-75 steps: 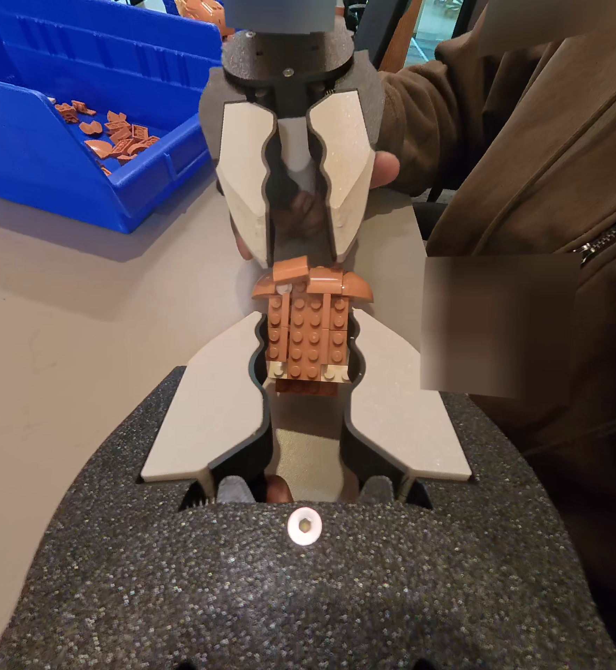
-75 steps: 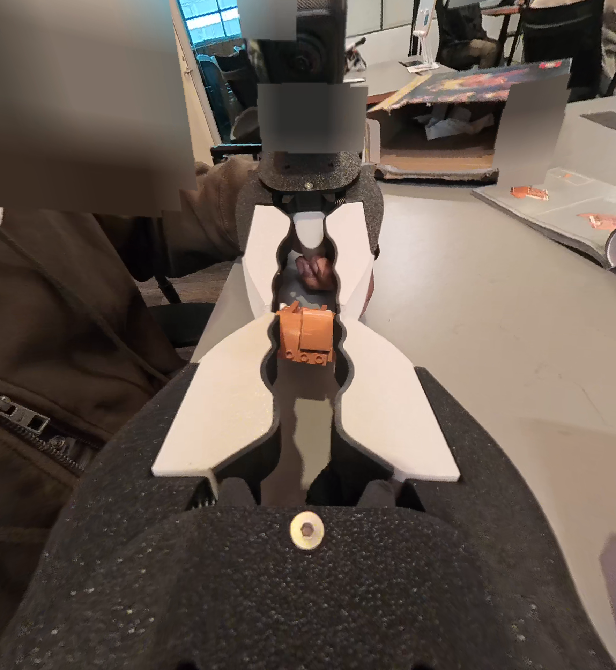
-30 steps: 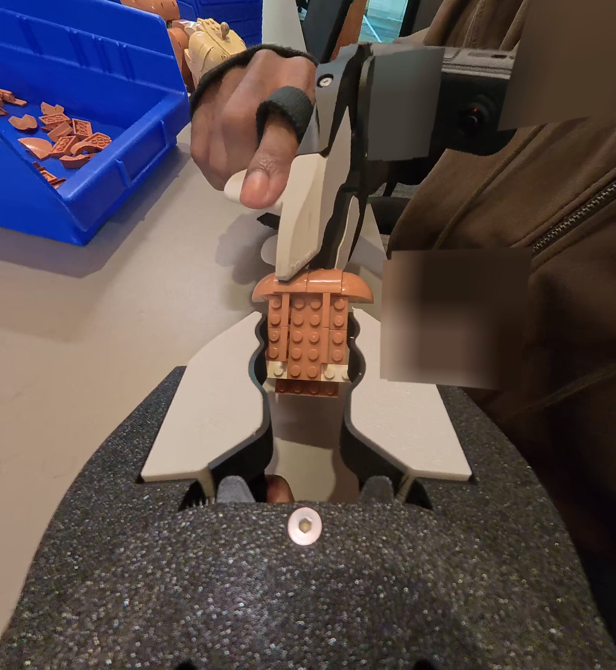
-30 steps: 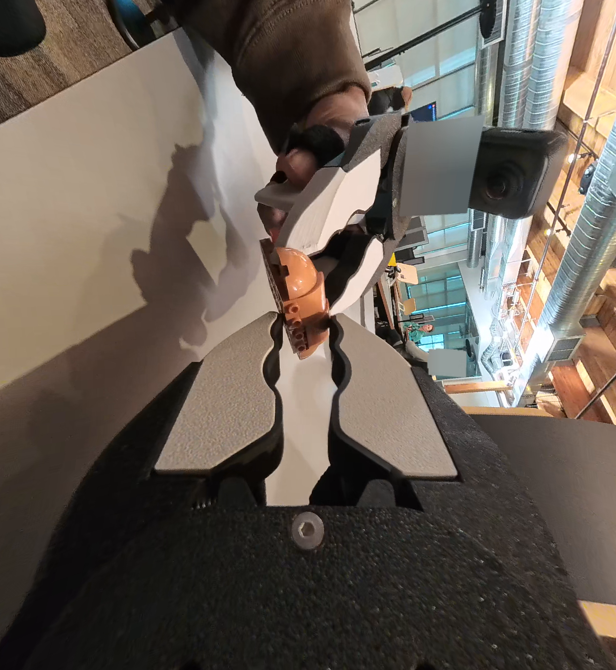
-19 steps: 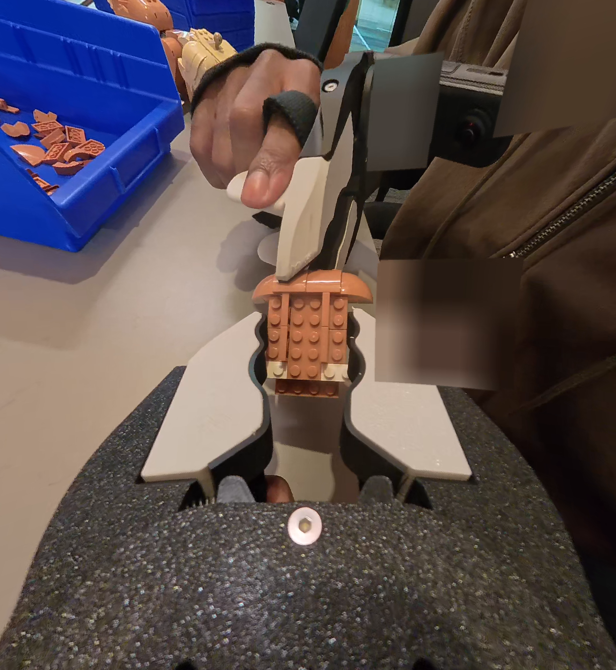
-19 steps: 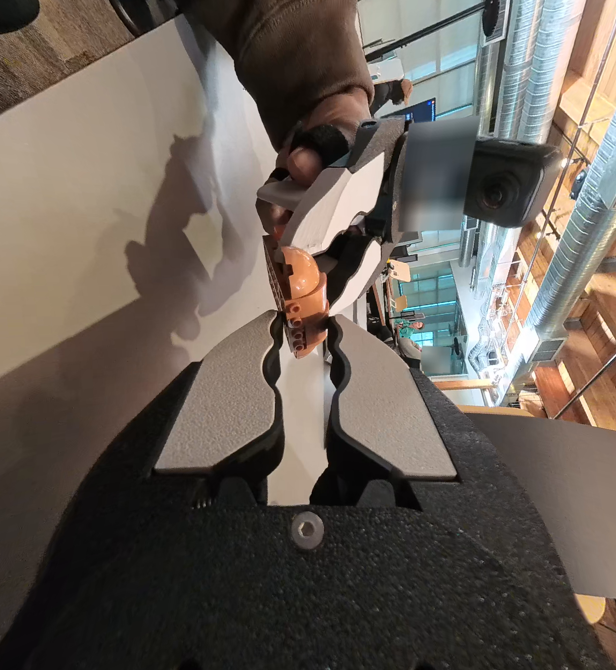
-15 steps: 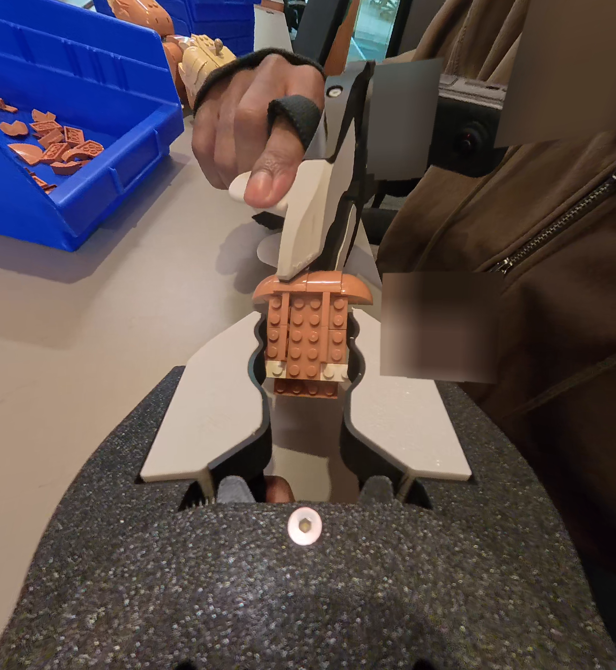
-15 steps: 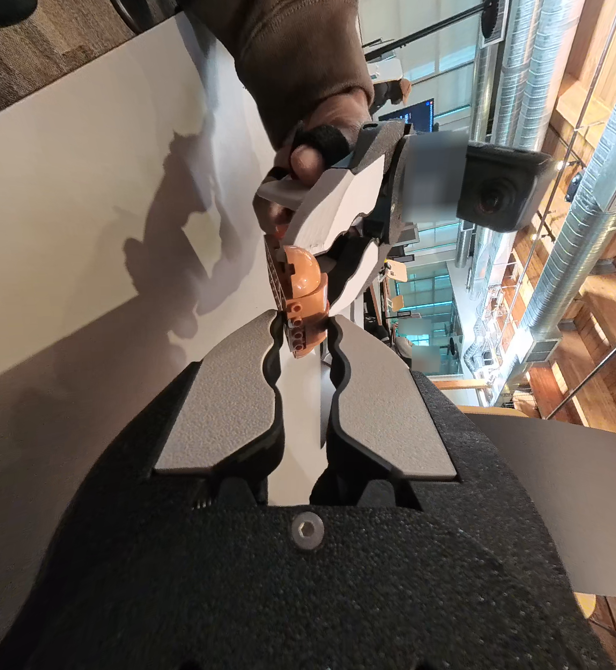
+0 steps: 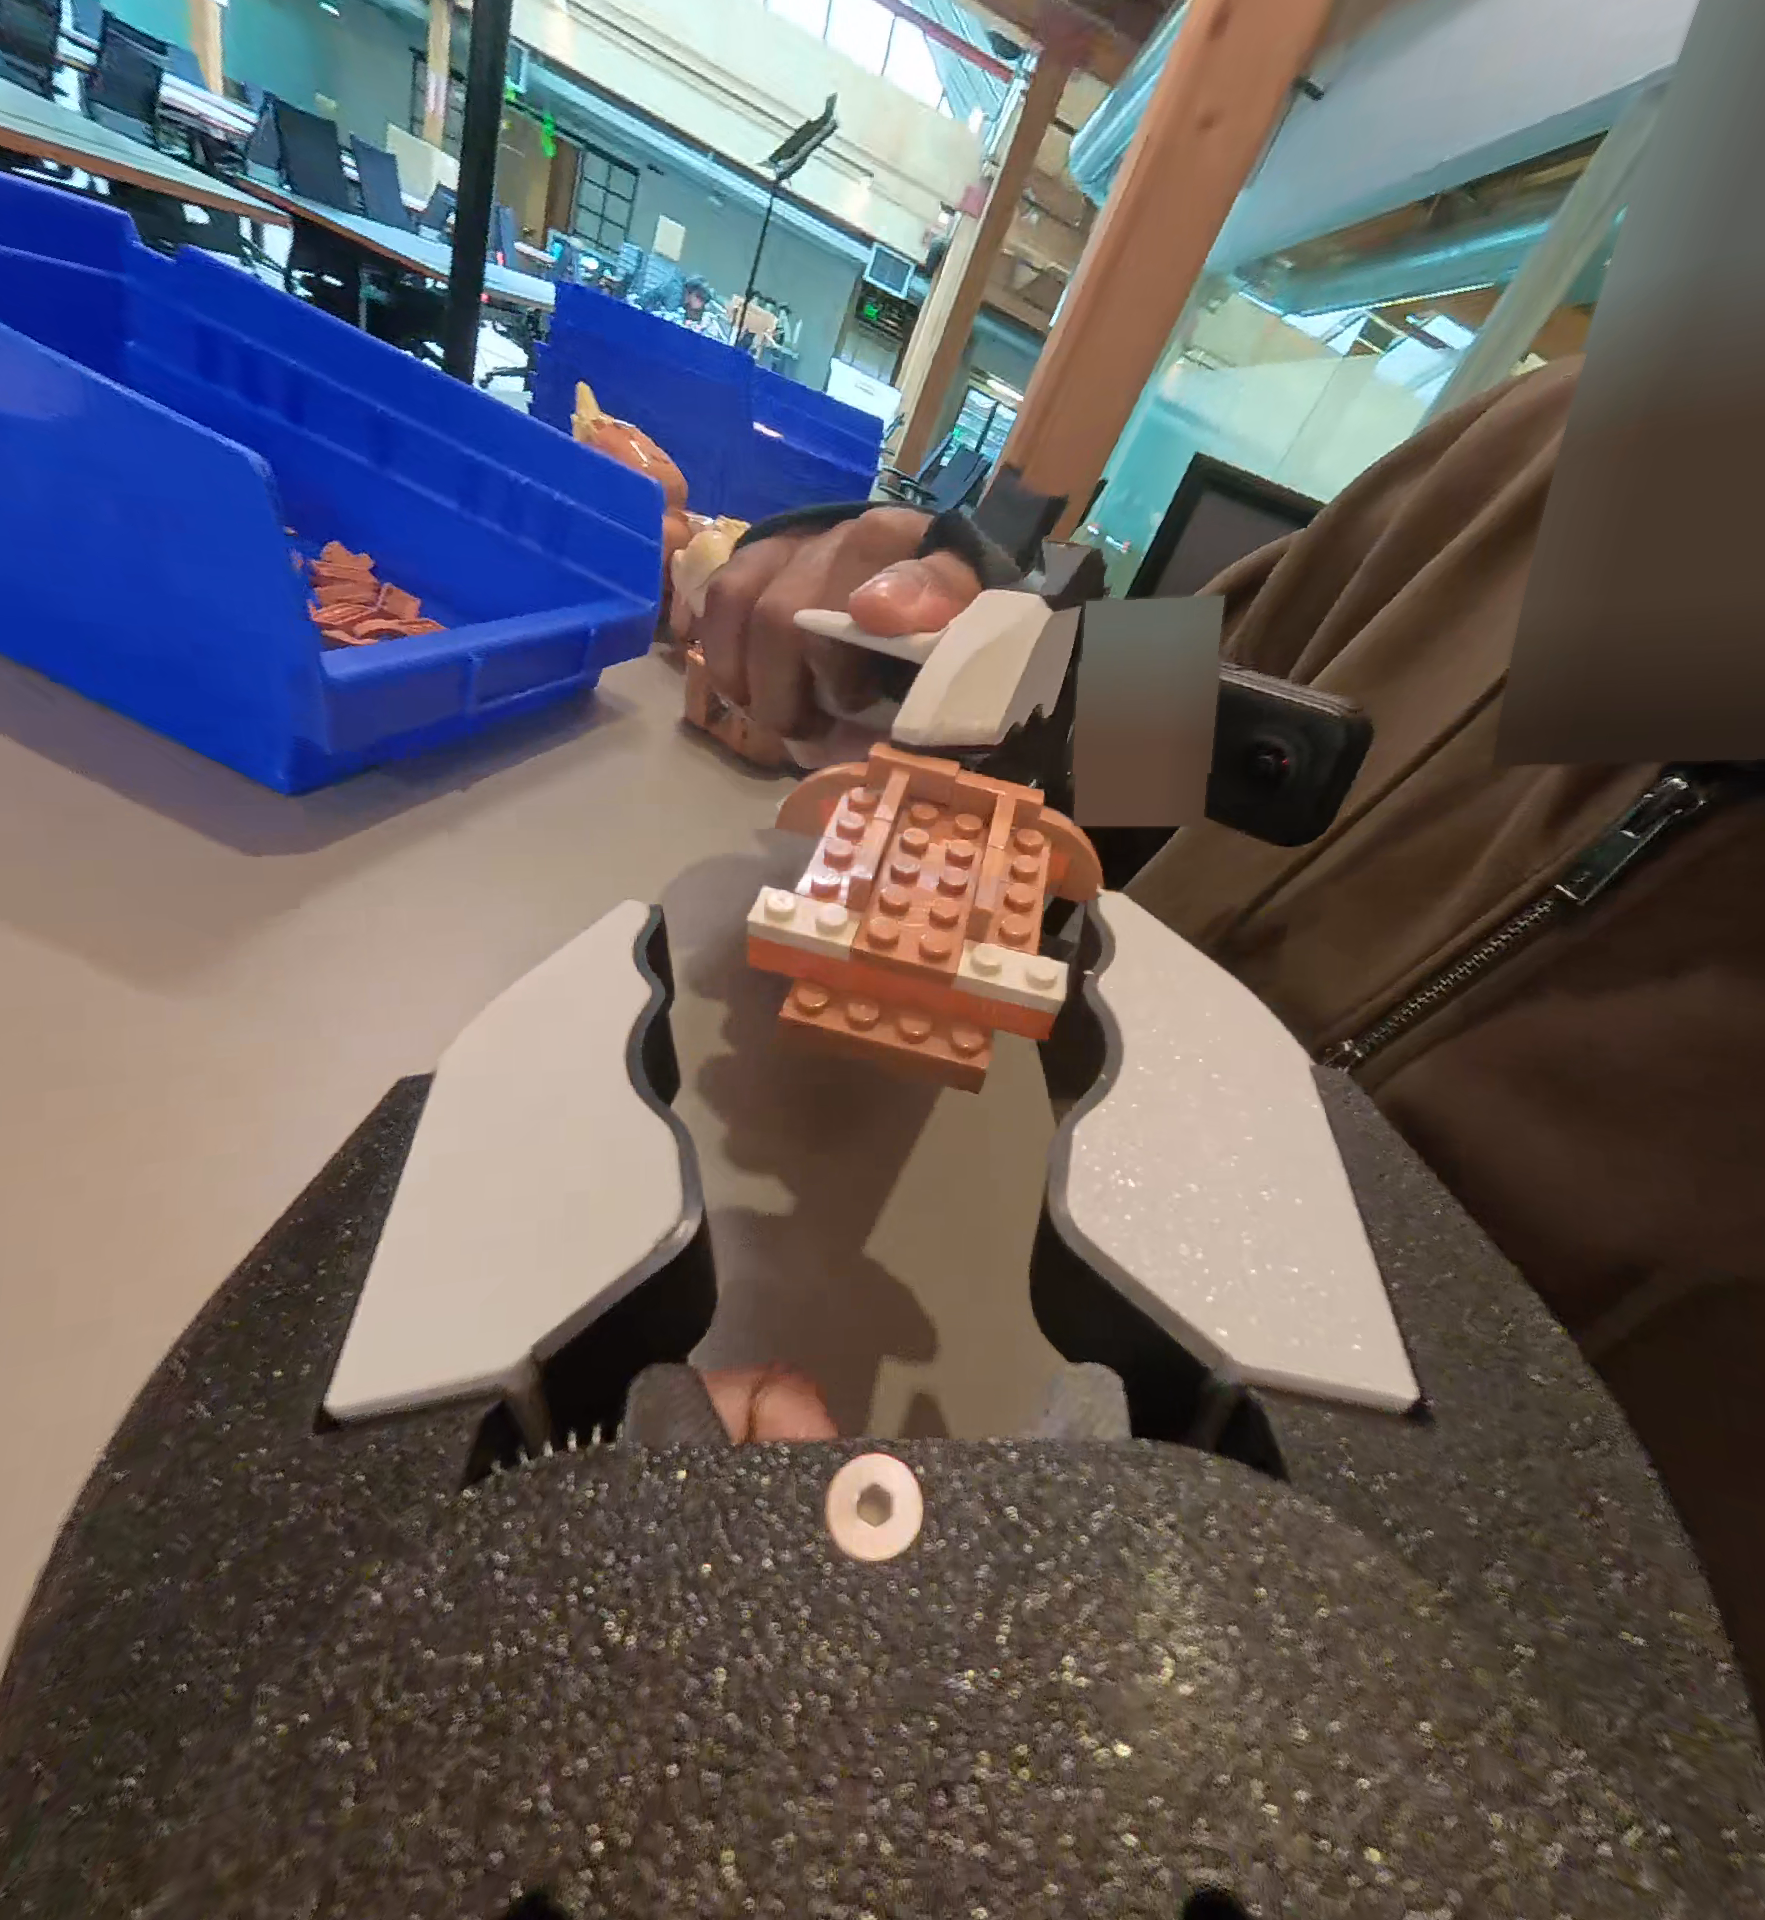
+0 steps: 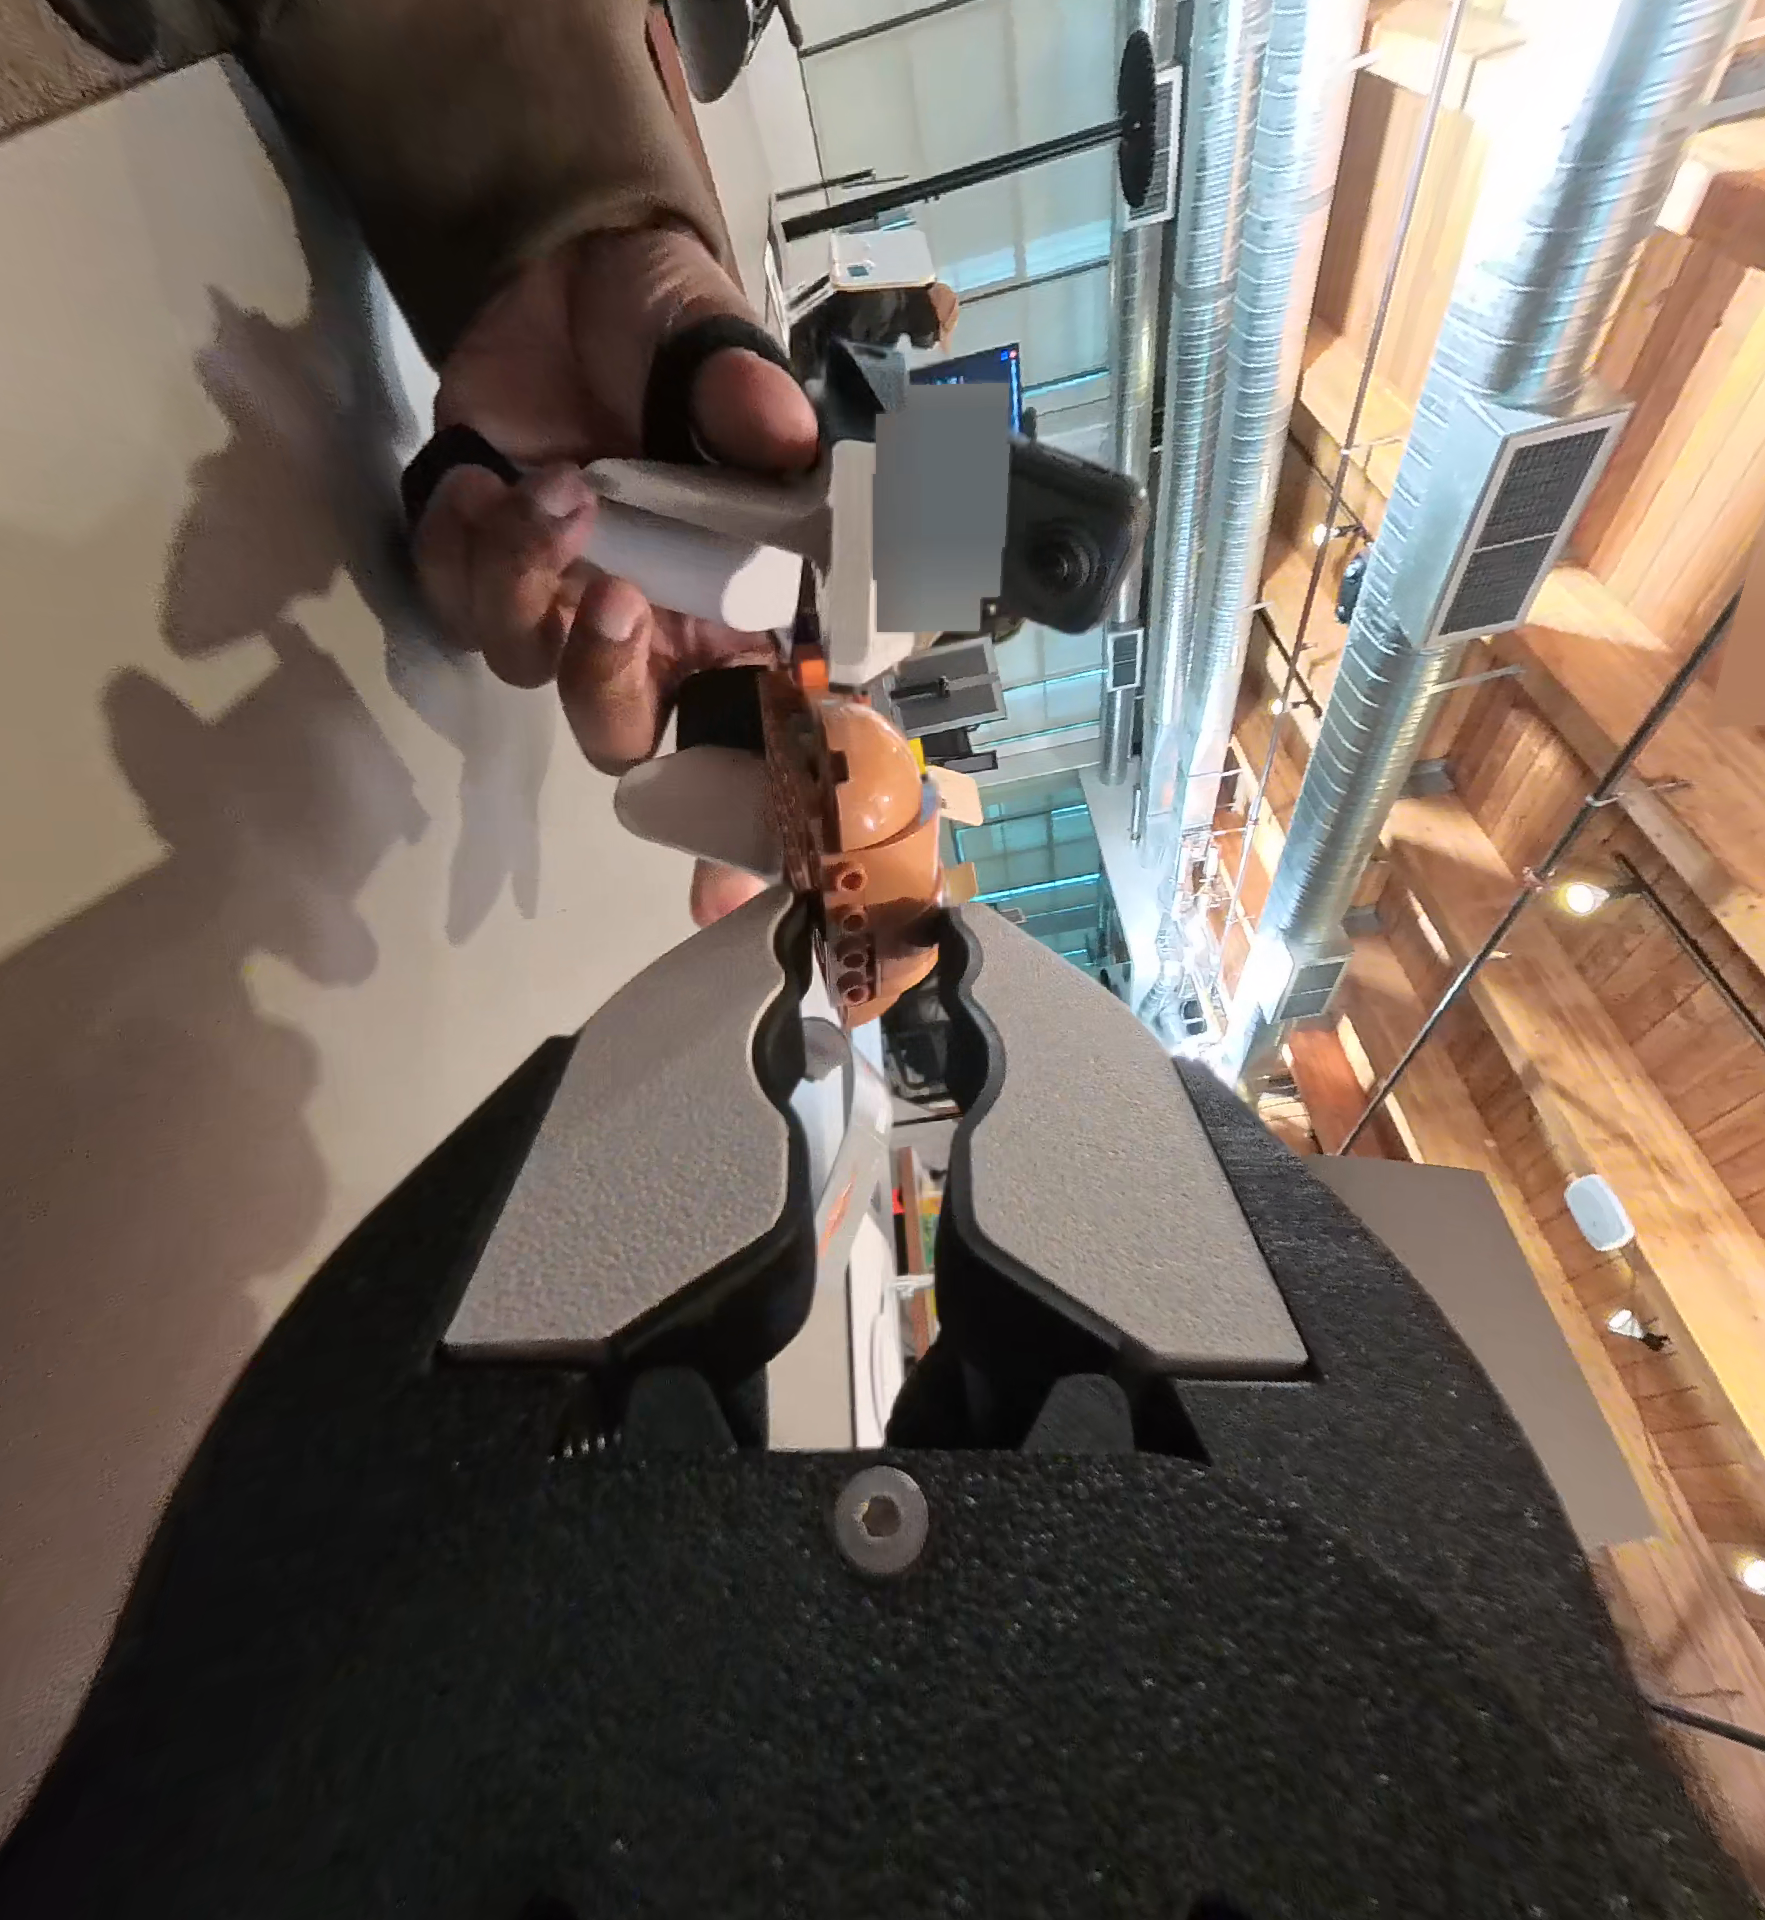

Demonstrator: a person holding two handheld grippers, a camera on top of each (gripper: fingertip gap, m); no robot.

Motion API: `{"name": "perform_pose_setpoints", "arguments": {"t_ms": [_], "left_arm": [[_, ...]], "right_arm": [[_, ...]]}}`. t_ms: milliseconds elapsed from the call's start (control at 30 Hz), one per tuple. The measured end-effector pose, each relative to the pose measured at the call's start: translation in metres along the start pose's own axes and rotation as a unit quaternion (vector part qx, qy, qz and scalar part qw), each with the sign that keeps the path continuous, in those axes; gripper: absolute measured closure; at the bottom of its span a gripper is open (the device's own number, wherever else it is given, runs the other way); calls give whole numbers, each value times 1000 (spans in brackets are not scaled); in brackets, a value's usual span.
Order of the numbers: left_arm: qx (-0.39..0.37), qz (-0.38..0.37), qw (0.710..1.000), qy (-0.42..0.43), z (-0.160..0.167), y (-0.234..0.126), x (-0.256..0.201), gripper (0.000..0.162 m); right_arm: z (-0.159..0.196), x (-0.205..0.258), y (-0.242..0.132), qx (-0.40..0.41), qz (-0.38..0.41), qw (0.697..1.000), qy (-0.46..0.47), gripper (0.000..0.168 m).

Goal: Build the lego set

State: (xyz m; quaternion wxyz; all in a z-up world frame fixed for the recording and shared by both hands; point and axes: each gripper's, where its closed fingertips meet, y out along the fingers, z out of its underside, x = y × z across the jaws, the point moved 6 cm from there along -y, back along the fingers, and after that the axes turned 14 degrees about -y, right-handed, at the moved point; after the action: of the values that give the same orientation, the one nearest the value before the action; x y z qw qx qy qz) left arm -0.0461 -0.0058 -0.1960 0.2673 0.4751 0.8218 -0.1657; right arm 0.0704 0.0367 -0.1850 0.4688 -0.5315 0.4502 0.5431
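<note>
Assembly [image 9: 919, 914] of orange-brown bricks with two white corner plates sits studs-up in the air between the two grippers, above the counter [image 9: 182, 987]. Right gripper [image 10: 873, 935] is clamped on one end of it; in the right wrist view the rounded orange underside shows between the pads. In the left wrist view that same gripper [image 9: 971, 691] meets the assembly at its far end, with a hand [image 9: 805, 613] on its handle. Left gripper [image 9: 873, 935] stands apart, its fingers spread either side of the assembly's near end; the right finger lies just beside the brick edge, and contact cannot be told. Ahead and left of the left gripper, a blue bin [image 9: 358, 582] rests on the counter holding loose orange-brown pieces [image 9: 358, 613]. To its right, a brown jacket [image 9: 1480, 935].
</note>
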Motion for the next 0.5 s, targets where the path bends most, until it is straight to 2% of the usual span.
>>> {"name": "perform_pose_setpoints", "arguments": {"t_ms": [267, 500], "left_arm": [[-19, 71, 997, -16, -2, 9, -5, 100], [-16, 79, 996, -32, -2, 10, -6, 101]], "right_arm": [[1, -6, -2, 9, 20, 1000, -10, 146], [0, -3, -4, 2, 28, 999, -29, 145]]}}
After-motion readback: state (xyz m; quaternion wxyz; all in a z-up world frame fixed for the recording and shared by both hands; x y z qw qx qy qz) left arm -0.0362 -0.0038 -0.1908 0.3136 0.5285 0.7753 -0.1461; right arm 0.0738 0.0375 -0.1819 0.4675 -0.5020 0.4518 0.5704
